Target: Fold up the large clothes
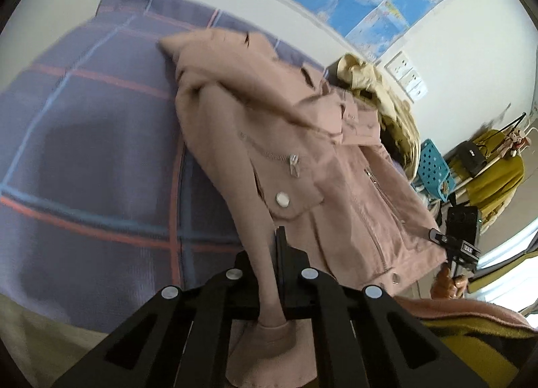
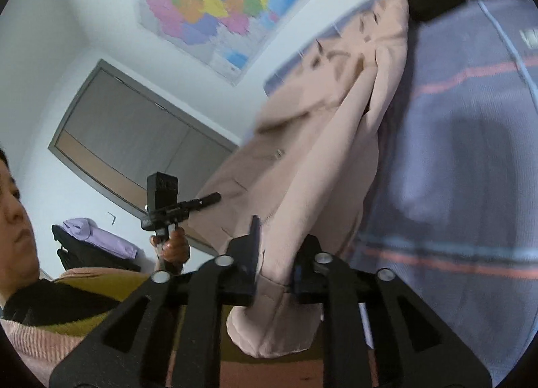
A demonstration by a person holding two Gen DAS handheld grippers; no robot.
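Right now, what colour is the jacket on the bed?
Dusty pink jacket with silver zips, clearest in the left wrist view.

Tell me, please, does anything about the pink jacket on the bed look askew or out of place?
The pink jacket lies crooked and bunched on the plaid bedspread, and each gripper pinches a sleeve: left gripper, right gripper.

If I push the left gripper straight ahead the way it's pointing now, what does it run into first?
The left gripper is shut on a sleeve of the pink jacket. Going straight on, it would most likely press into the jacket's body near the white snap button, with the plaid bedspread beneath. Depth is unclear.
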